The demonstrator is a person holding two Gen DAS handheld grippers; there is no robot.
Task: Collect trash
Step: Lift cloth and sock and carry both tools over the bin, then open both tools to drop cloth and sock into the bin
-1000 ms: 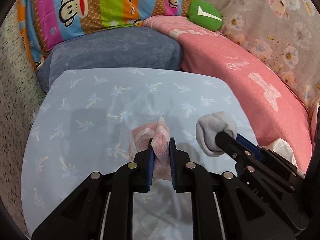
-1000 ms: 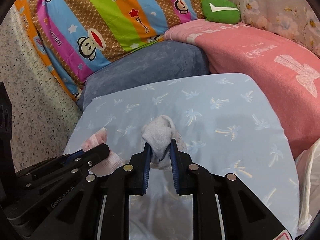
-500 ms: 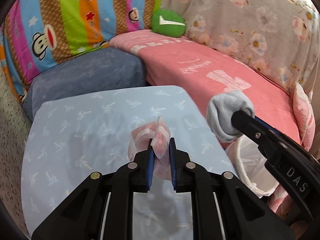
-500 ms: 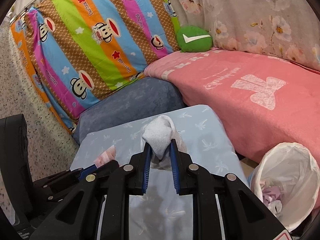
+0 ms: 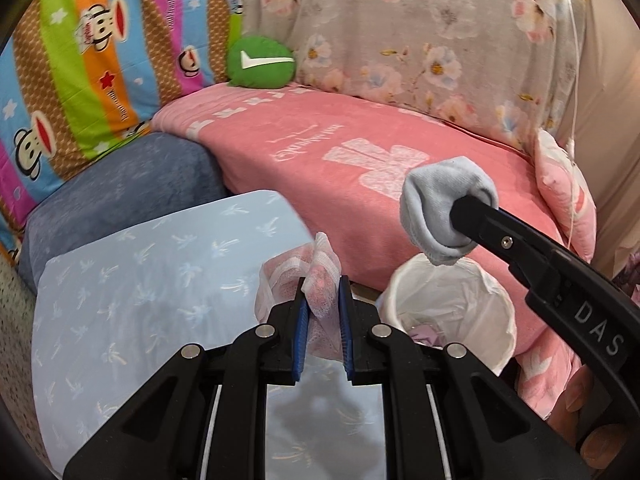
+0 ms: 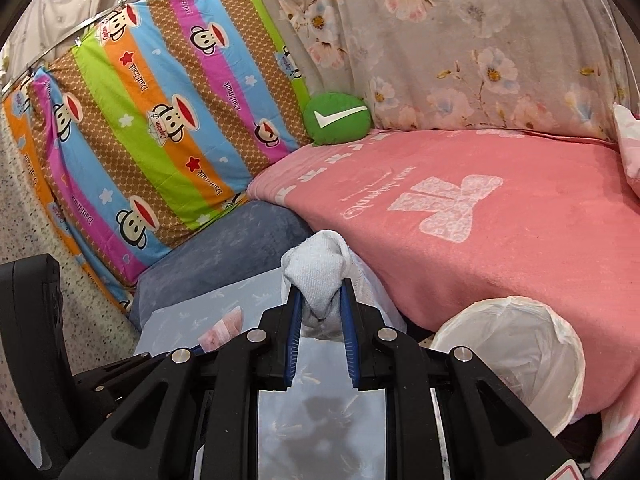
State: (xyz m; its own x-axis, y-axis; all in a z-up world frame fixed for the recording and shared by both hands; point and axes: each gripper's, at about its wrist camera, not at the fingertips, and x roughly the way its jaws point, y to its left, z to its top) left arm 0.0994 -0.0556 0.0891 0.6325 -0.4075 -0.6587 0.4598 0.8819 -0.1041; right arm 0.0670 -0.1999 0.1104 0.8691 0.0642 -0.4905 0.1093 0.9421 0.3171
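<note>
My left gripper, black with blue pads, held a pink-and-white mesh wad; my right gripper, coloured the same, held a pale grey-white sock. The bin wore a white liner. The table cover was light blue with faint palm prints, the blanket pink with a white bow, the cushion green with a white tick.
</note>
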